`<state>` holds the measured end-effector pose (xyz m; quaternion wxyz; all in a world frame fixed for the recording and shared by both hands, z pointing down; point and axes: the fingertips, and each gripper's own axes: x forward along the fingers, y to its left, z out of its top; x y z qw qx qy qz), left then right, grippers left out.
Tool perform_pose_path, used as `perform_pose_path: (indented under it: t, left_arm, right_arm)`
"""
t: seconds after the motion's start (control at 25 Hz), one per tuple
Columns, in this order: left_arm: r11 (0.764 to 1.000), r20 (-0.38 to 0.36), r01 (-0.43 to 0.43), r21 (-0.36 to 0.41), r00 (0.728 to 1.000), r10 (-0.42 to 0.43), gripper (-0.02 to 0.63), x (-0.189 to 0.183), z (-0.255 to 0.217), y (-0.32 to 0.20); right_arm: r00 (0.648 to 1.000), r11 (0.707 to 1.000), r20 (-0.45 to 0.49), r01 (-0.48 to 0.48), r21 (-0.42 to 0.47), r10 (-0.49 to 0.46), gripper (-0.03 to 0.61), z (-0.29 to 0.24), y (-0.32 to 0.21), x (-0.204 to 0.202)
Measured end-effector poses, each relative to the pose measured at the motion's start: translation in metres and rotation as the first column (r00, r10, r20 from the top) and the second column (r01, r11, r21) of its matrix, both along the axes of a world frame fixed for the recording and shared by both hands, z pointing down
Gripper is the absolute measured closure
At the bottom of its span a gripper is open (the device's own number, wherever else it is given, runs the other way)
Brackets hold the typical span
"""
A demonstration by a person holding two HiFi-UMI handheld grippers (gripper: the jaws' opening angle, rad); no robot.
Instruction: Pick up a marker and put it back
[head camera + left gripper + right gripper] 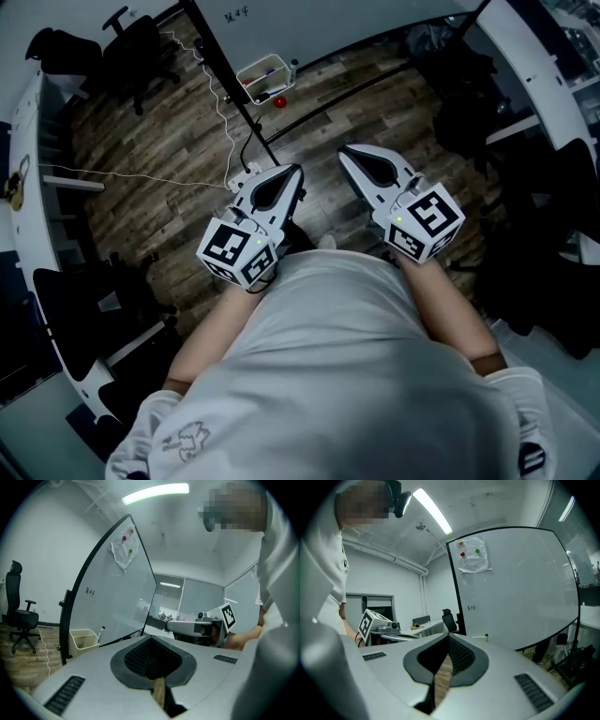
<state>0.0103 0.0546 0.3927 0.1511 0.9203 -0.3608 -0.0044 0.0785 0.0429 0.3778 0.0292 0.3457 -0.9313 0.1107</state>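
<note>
A white basket point(262, 77) hangs on the whiteboard's stand and holds a few markers point(265, 71). In the left gripper view the basket point(83, 638) sits low beside the whiteboard point(112, 597), with one black-capped marker point(100, 633) upright next to it. My left gripper point(296, 171) and right gripper point(343, 150) are held side by side in front of my torso, well short of the basket. Both are shut and hold nothing. The left gripper point(150, 639) points at the board's lower edge. The right gripper point(449, 637) faces the whiteboard point(515, 588).
A white cable point(141, 176) trails over the wooden floor. Black office chairs point(141, 42) stand at the far left, with another chair point(18, 616) left of the board. Curved white desks point(28, 206) line the left and right sides. A paper with magnets point(473, 555) hangs on the board.
</note>
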Motion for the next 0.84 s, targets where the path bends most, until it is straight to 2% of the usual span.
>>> perform_pose_path:
  t: [0.44, 0.84]
  left_arm:
    - [1.0, 0.002, -0.01, 0.0, 1.0, 0.01, 0.609, 0.007, 0.006, 0.027]
    - [1.0, -0.005, -0.009, -0.006, 1.0, 0.009, 0.609, -0.008, 0.008, 0.028]
  right_arm:
    - [1.0, 1.0, 0.018, -0.011, 0.005, 0.011, 0.568, 0.001, 0.025, -0.001]
    - [1.0, 1.0, 0.011, -0.011, -0.008, 0.011, 0.568, 0.004, 0.028, -0.017]
